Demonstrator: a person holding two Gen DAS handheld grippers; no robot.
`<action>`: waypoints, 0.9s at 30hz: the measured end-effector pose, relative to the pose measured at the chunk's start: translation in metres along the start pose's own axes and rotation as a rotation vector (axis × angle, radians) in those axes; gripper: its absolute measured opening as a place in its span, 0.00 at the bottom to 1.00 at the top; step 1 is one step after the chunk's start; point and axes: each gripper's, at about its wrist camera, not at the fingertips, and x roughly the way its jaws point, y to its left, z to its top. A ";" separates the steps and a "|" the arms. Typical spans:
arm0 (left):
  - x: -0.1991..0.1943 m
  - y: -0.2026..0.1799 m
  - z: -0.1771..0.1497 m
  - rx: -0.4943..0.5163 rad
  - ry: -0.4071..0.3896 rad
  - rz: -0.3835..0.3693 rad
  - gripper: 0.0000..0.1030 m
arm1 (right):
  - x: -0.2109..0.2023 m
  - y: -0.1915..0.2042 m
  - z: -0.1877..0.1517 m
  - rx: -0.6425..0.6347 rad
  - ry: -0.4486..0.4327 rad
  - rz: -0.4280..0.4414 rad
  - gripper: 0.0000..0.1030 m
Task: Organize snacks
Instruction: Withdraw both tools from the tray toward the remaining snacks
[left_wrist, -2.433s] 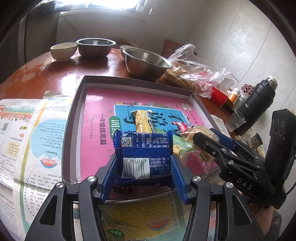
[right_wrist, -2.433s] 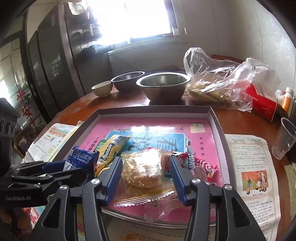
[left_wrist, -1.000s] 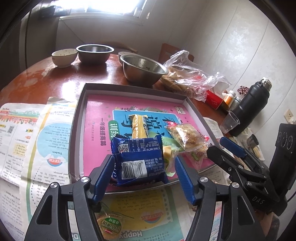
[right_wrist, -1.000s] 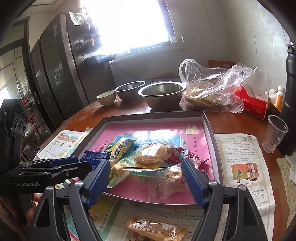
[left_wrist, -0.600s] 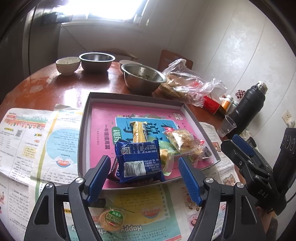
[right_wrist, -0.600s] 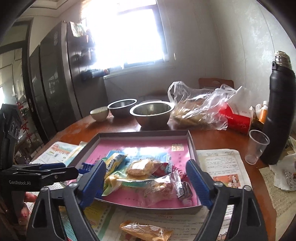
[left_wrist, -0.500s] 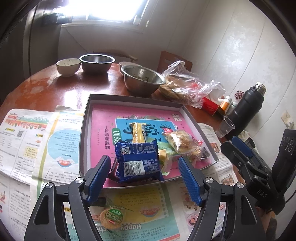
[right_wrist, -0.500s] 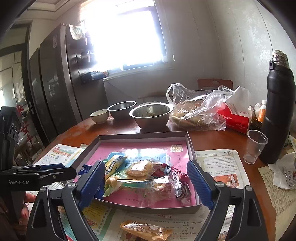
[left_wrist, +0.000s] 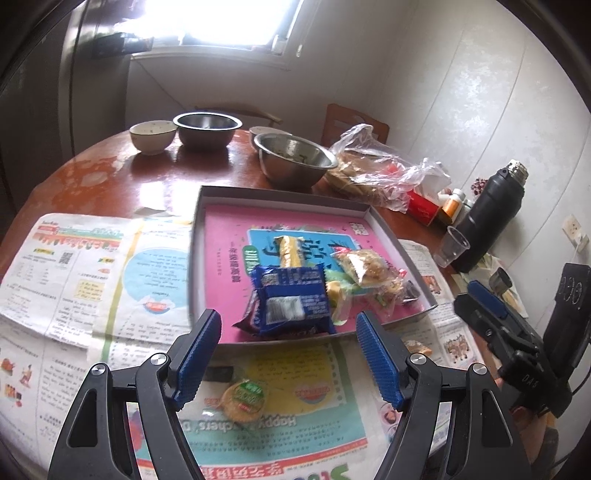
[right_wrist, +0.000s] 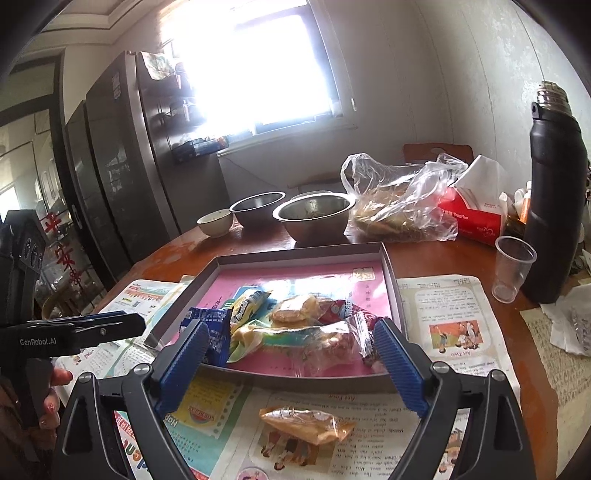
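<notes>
left wrist view: newspaper-covered round wooden table (left_wrist: 110, 177) by a window; both claws spread, empty.

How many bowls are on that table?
4, at the table's far side: a small ceramic bowl, two steel bowls, and a white one mostly hidden behind.

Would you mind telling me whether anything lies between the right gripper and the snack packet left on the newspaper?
Nothing visible does: the packet lies alone on the newspaper, just ahead of the open right gripper.
</notes>
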 end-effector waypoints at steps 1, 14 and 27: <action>-0.002 0.001 -0.001 0.000 -0.002 0.008 0.75 | -0.001 -0.001 0.000 0.004 -0.001 -0.003 0.88; -0.010 0.015 -0.020 0.000 0.044 0.046 0.75 | -0.008 -0.012 -0.016 0.036 0.037 0.001 0.88; 0.015 0.030 -0.049 0.021 0.155 0.092 0.75 | 0.001 -0.007 -0.047 0.035 0.128 0.003 0.88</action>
